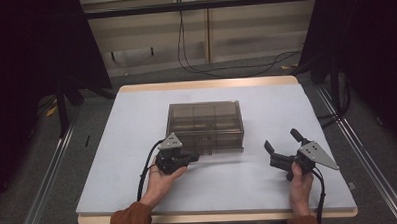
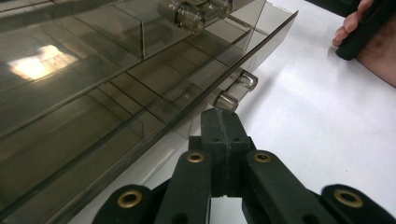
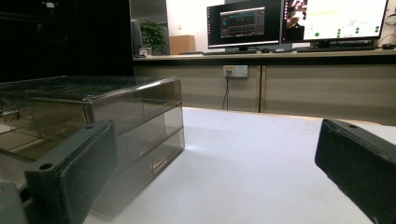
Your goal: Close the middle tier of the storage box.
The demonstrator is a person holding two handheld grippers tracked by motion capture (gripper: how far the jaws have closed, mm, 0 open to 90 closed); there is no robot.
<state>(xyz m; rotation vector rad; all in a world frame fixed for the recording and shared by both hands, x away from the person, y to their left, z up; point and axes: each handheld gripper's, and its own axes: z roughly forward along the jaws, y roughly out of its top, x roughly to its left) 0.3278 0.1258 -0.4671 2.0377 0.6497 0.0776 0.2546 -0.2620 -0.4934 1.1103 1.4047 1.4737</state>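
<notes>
A smoky see-through drawer box (image 1: 205, 123) stands in the middle of the white table (image 1: 136, 119). My left gripper (image 1: 196, 156) lies low against the box's front left, its jaws pressed together. In the left gripper view the closed tips (image 2: 223, 119) sit just under a clear drawer handle (image 2: 236, 91); nothing shows between them. A second clear handle (image 2: 194, 11) is higher up. My right gripper (image 1: 282, 140) rests to the right of the box, its jaws wide apart and empty. In the right gripper view, the box (image 3: 93, 121) stands to the left of my right gripper (image 3: 215, 168).
Dark curtains flank the table, and cables run along the floor behind it. A hand (image 2: 369, 42) holding the other gripper shows at the top right of the left gripper view. Monitors (image 3: 243, 23) stand on a far desk.
</notes>
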